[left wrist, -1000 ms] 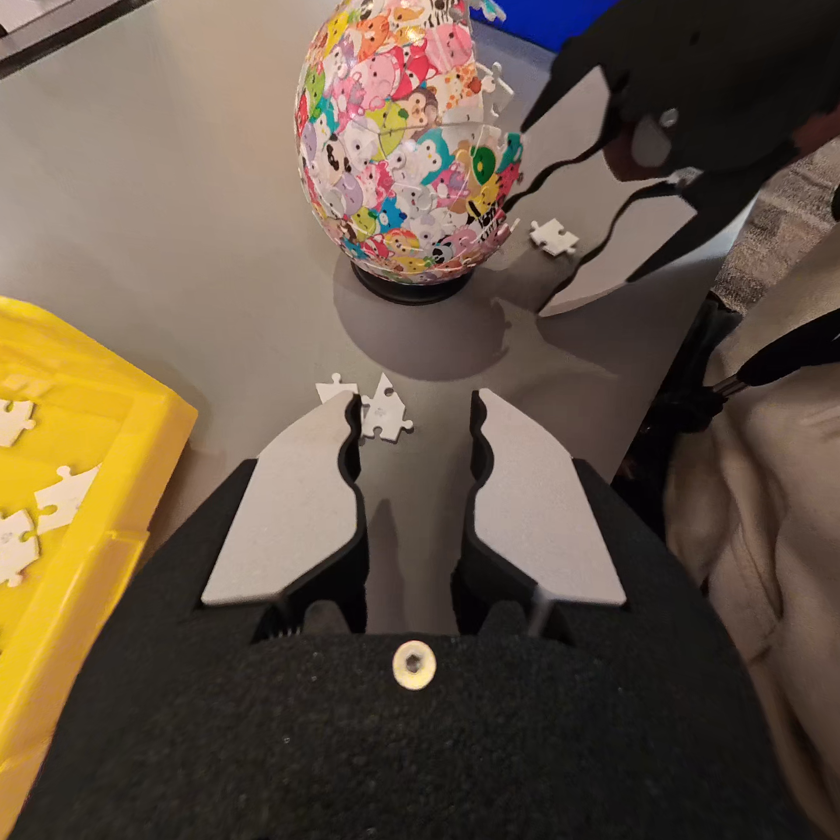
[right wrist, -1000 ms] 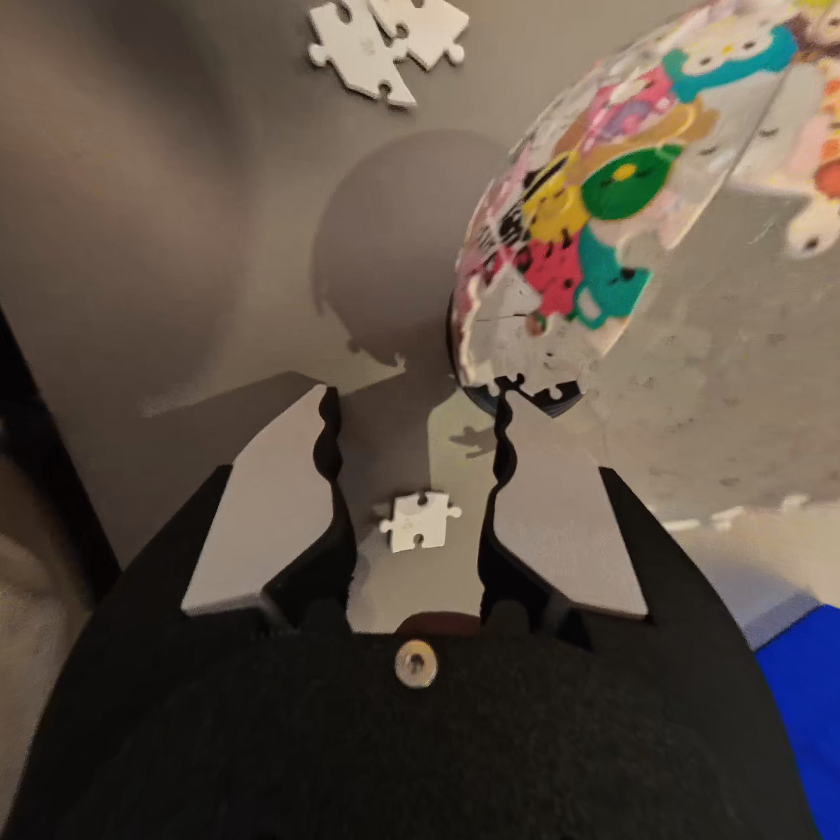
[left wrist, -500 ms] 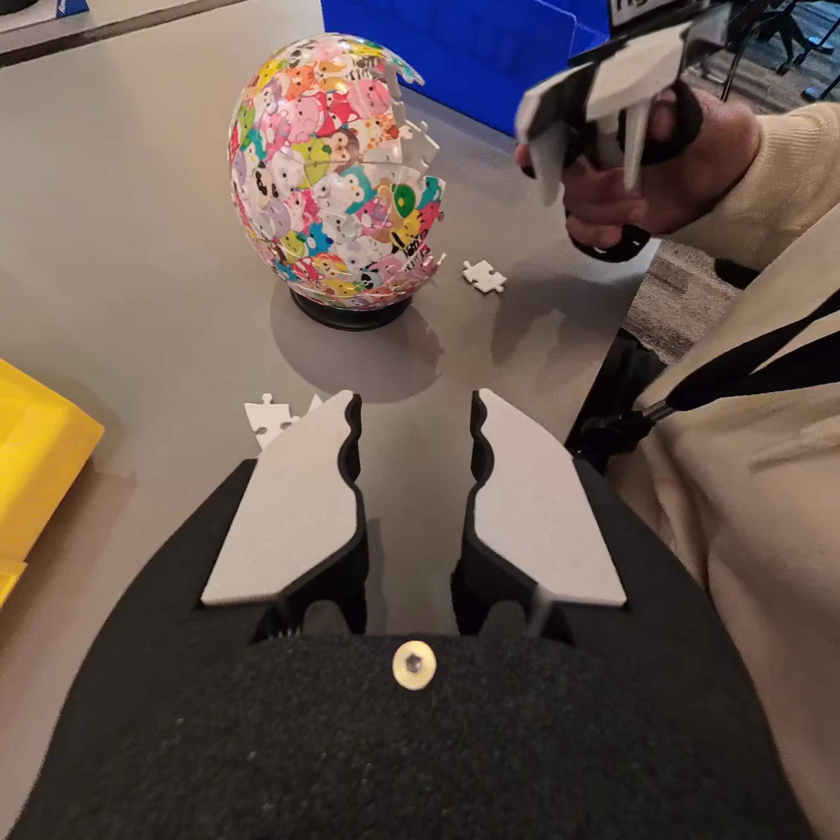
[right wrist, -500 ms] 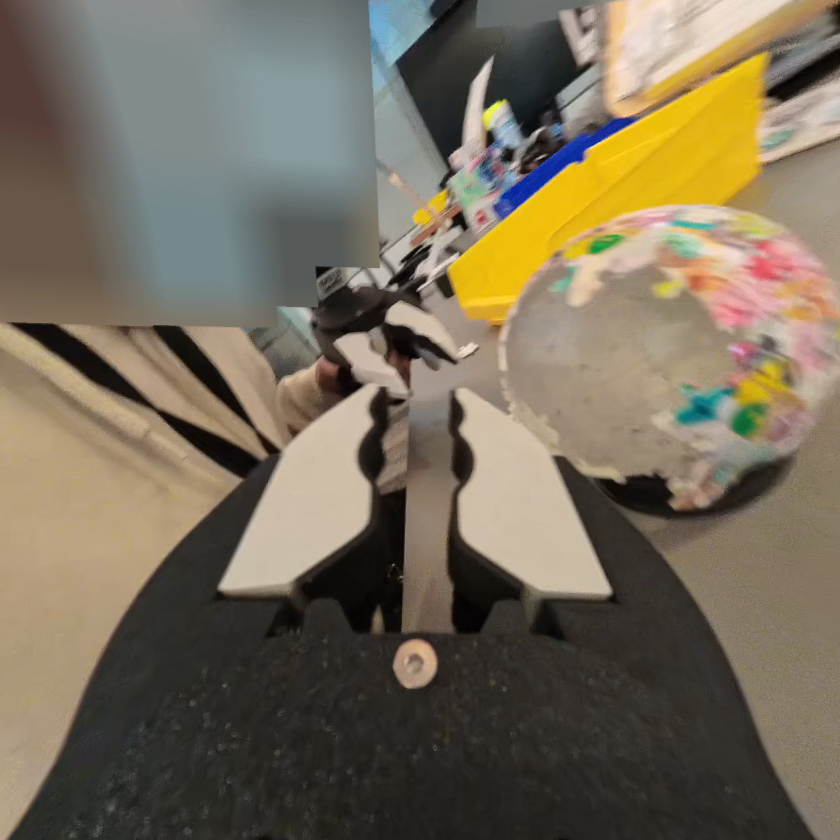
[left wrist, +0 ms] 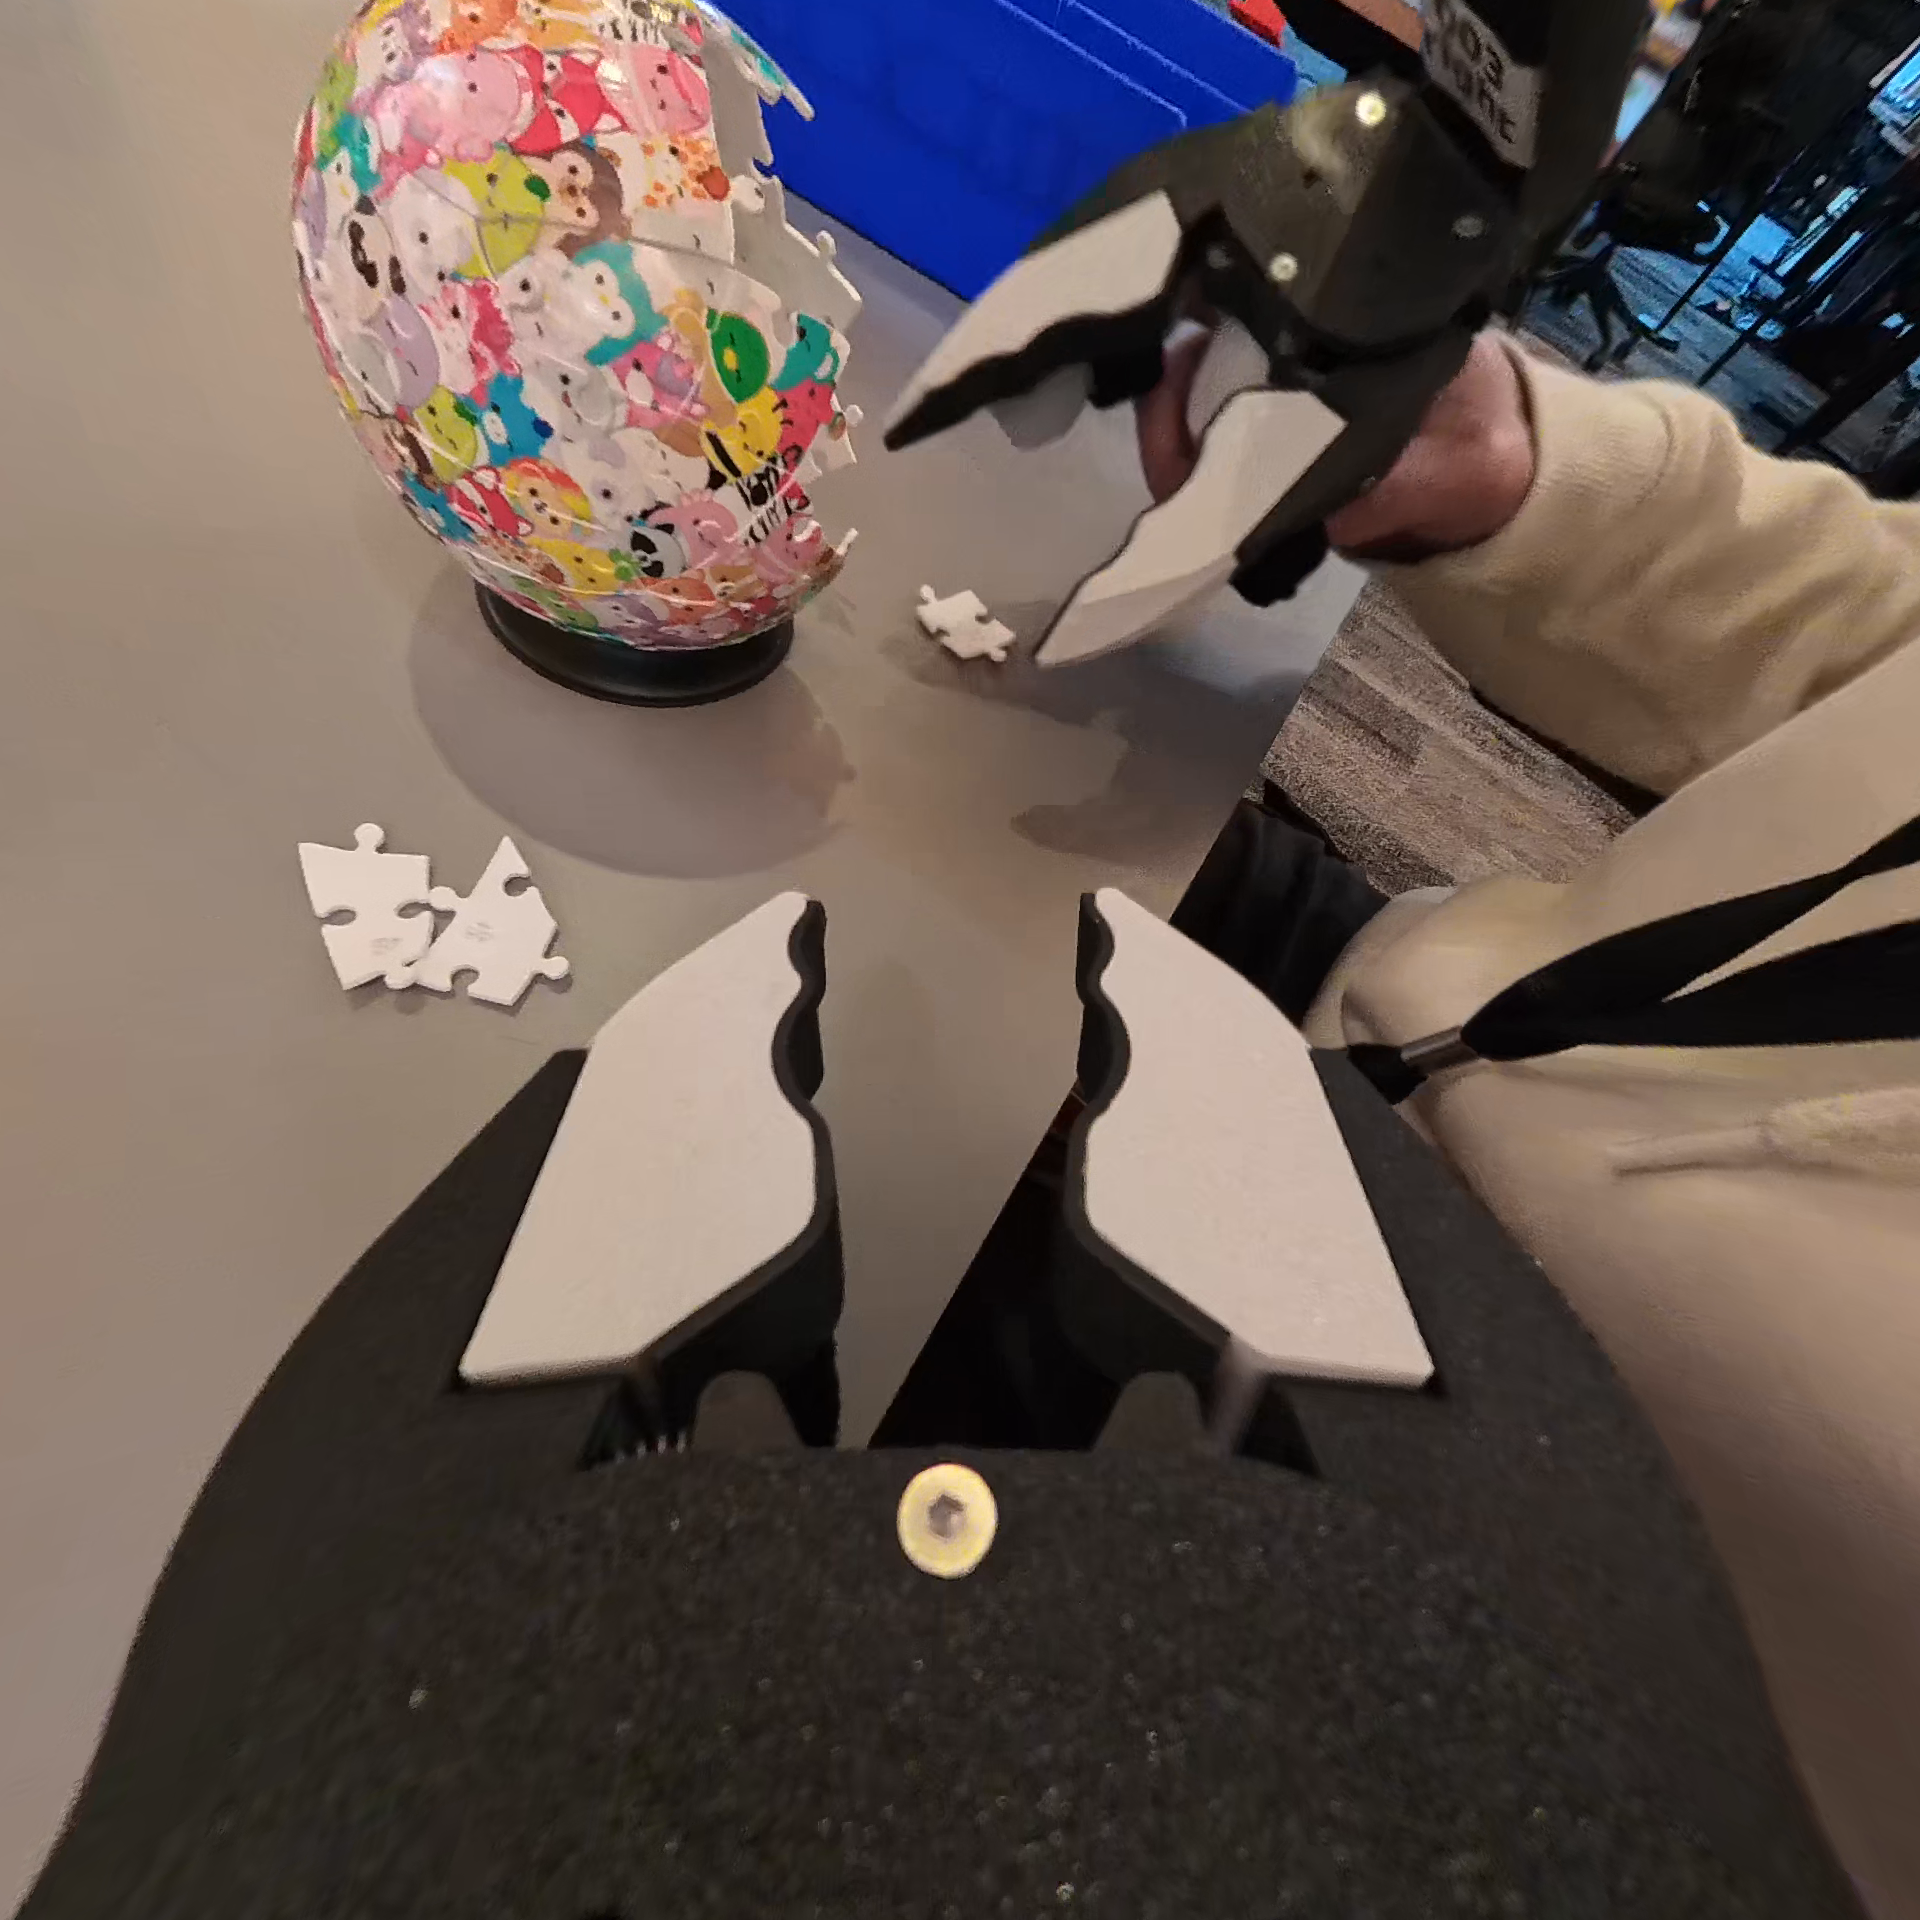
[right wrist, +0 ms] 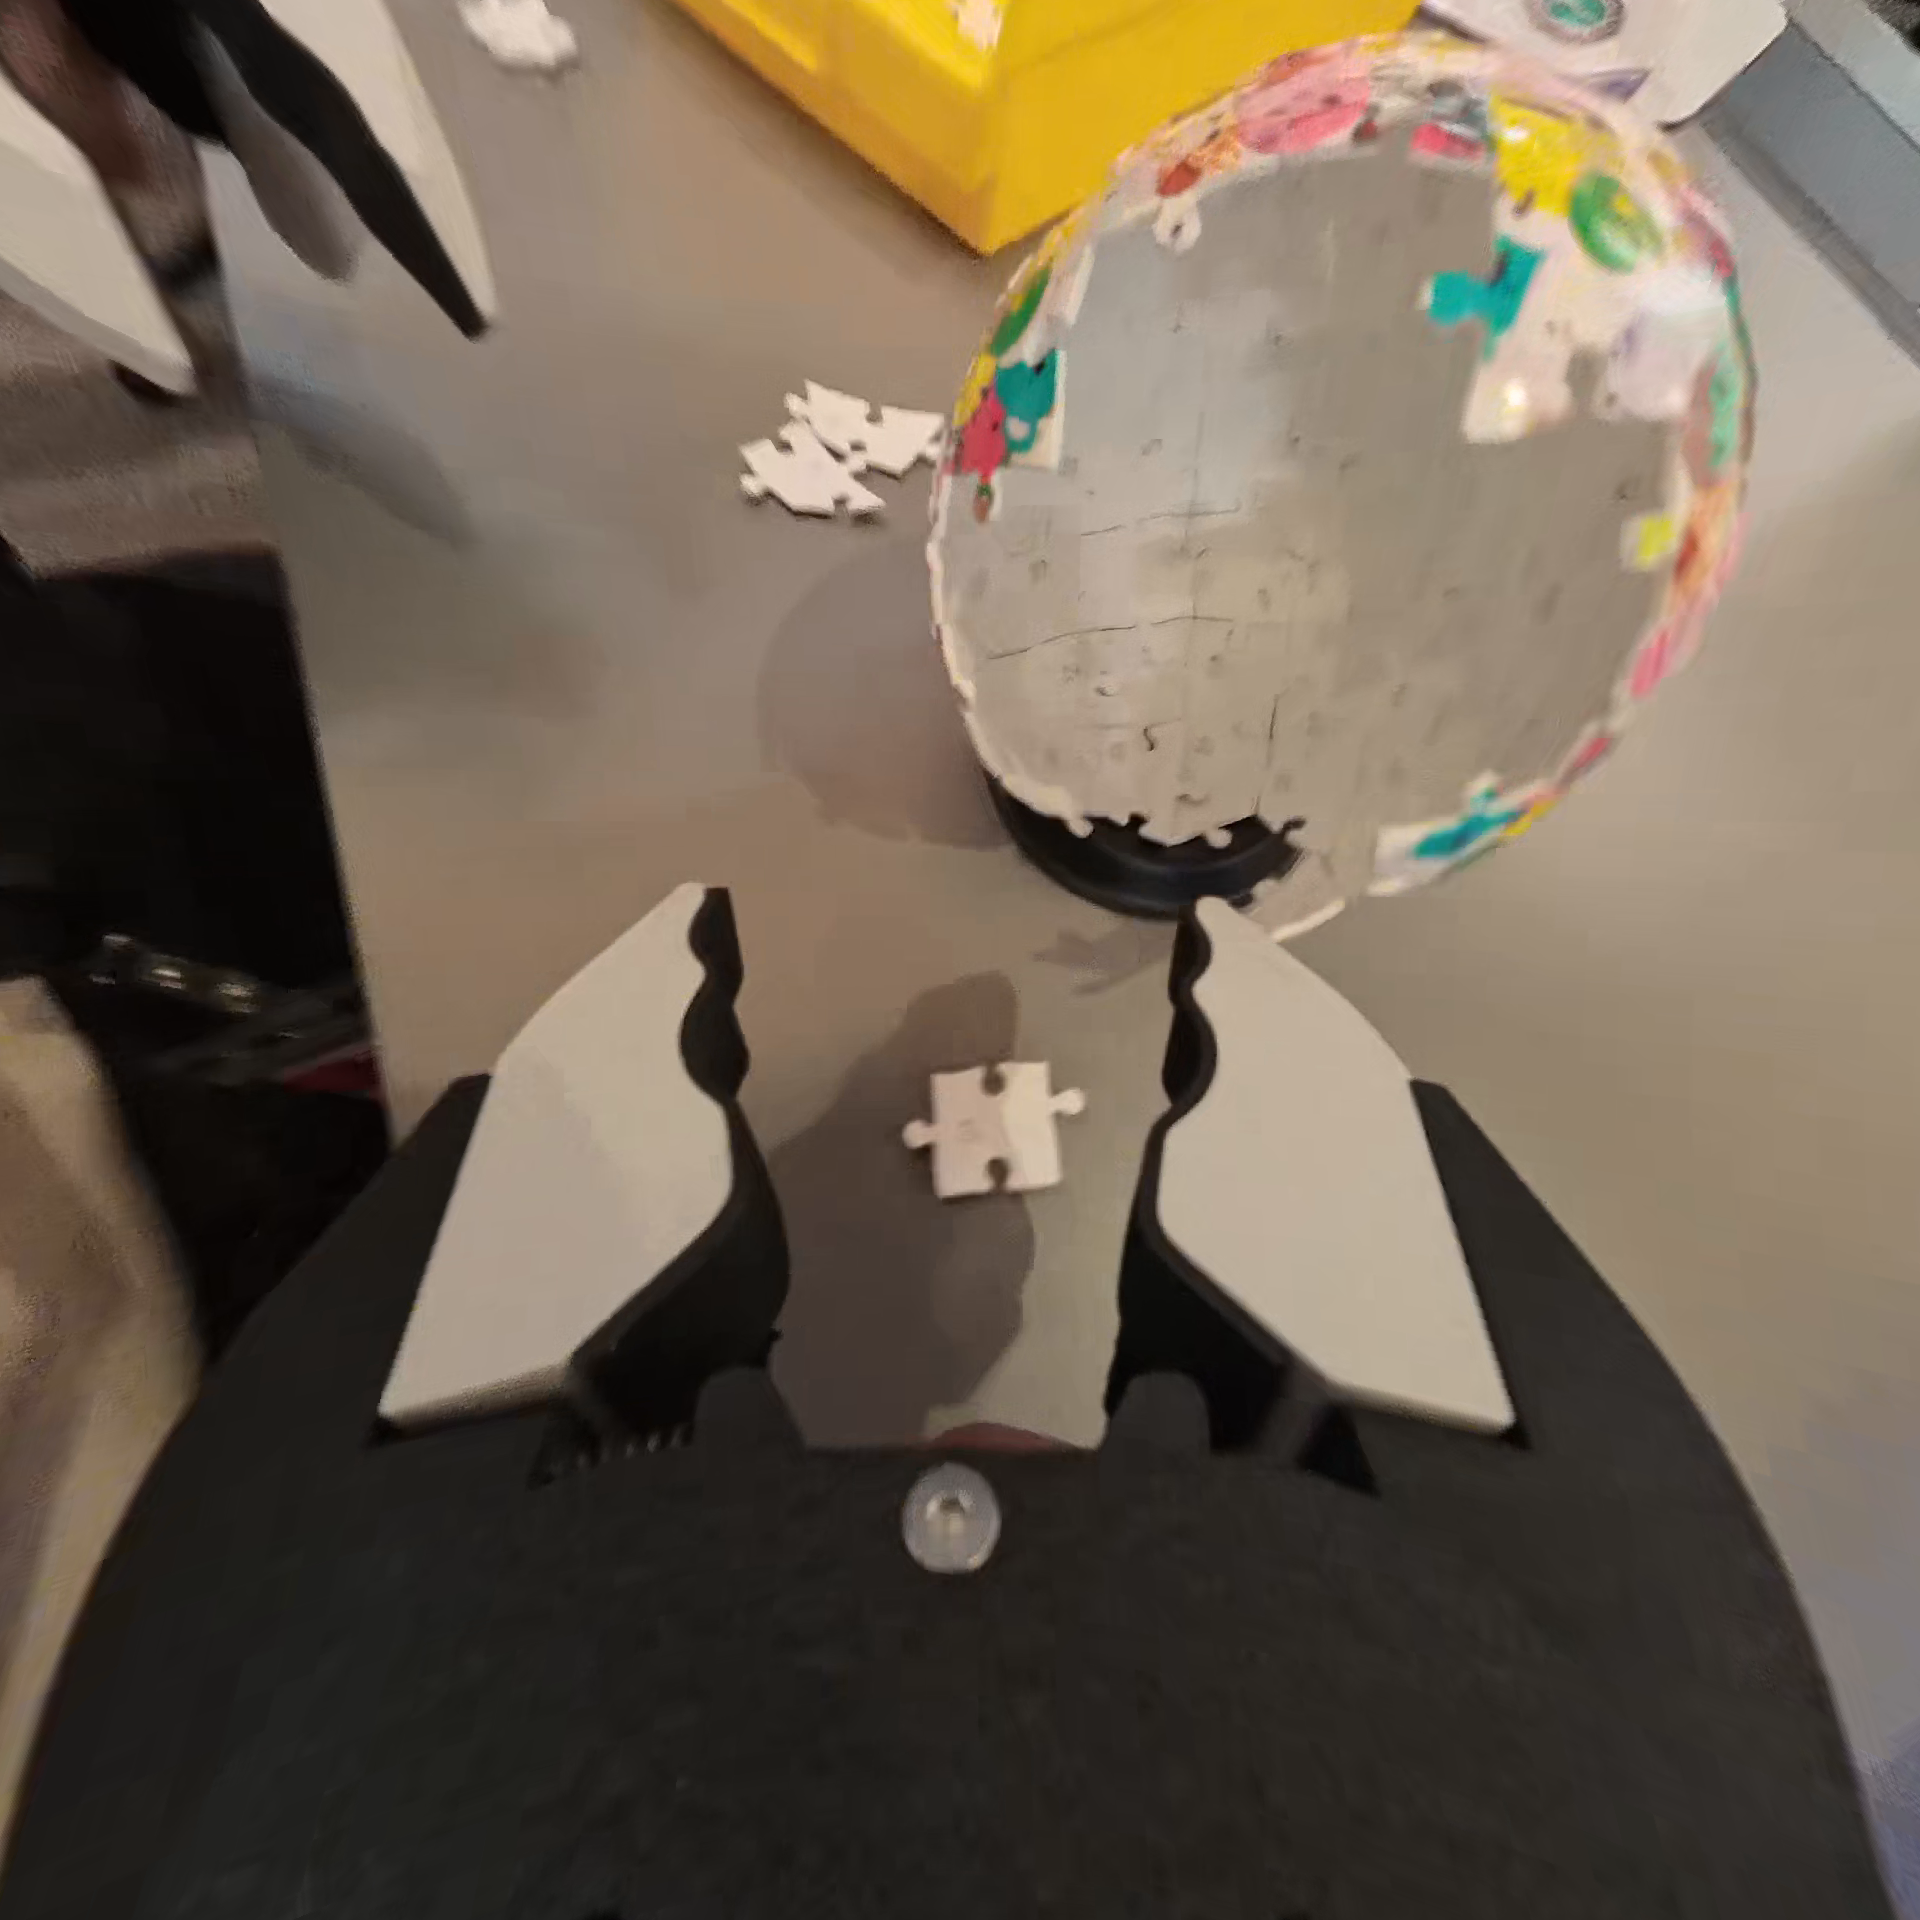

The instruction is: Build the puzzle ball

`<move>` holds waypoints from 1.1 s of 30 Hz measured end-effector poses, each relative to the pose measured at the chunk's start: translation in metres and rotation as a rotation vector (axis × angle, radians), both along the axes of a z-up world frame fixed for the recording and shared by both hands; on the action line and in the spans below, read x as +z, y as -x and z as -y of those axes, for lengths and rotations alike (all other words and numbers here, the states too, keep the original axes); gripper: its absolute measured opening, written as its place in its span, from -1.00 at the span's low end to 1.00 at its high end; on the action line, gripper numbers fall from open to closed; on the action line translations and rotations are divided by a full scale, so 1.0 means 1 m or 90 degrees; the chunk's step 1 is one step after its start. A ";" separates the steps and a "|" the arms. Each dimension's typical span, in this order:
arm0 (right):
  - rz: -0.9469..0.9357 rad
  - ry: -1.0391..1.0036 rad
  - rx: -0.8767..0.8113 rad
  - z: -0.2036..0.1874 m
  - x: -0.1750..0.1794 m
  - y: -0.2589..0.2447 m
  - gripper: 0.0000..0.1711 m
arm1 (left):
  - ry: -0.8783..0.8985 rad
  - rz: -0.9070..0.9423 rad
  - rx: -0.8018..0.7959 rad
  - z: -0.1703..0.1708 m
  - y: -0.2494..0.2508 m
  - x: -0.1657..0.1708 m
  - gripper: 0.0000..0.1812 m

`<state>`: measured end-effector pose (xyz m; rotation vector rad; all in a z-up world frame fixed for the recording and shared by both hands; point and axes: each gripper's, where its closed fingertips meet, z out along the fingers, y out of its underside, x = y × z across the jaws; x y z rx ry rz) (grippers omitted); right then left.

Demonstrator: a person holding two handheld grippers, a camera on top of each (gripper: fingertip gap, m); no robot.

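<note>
Grey tabletop (left wrist: 187, 540) carries everything, and the puzzle ball (left wrist: 561, 343) serves as the landmark: a half-built shell printed with bright cartoon animals, standing upright on a black ring stand (left wrist: 634, 665). Seen from the right wrist view, its open side faces that camera, showing the pale grey inside of the joined pieces, with a ragged edge of tabs around the gap.

Left of the ball in the right wrist view, a yellow bin (right wrist: 997, 114) sits beyond it on the table. In the left wrist view, nearer than the ball and to its left, two white pieces (left wrist: 426, 925) lie face down, touching each other. The left gripper (left wrist: 945, 920) hovers above the table edge on the near side of the ball, its jaws standing well apart with nothing between them.

Just right of the ball's stand lies a single white piece (left wrist: 966, 623), face down. The right gripper (left wrist: 966, 540) is tilted down over it, jaws spread wide and empty, with the lower fingertip (left wrist: 1070, 639) just beside the piece; whether it touches the table I cannot tell. In the right wrist view this piece (right wrist: 992, 1138) lies flat between the two open fingers, nearer than the stand. A hand (left wrist: 1423, 468) in a cream sleeve (left wrist: 1683, 582) grips the right gripper's handle. Behind and right of the ball stands a blue bin (left wrist: 997, 135).
</note>
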<state>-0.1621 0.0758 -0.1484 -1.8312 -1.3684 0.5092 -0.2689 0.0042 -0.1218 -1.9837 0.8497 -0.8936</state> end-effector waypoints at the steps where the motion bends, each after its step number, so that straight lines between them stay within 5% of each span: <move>1: 0.025 -0.003 0.007 -0.004 -0.002 0.004 -0.06 | -0.001 -0.002 0.001 0.000 0.000 0.000 -0.49; 19: 0.190 0.015 -0.048 -0.038 -0.041 0.038 -0.20 | 0.025 0.036 -0.017 0.005 -0.001 0.004 -0.47; 33: 0.196 0.072 -0.017 -0.035 -0.044 0.040 -0.27 | 0.028 0.058 -0.030 0.008 -0.003 0.011 -0.47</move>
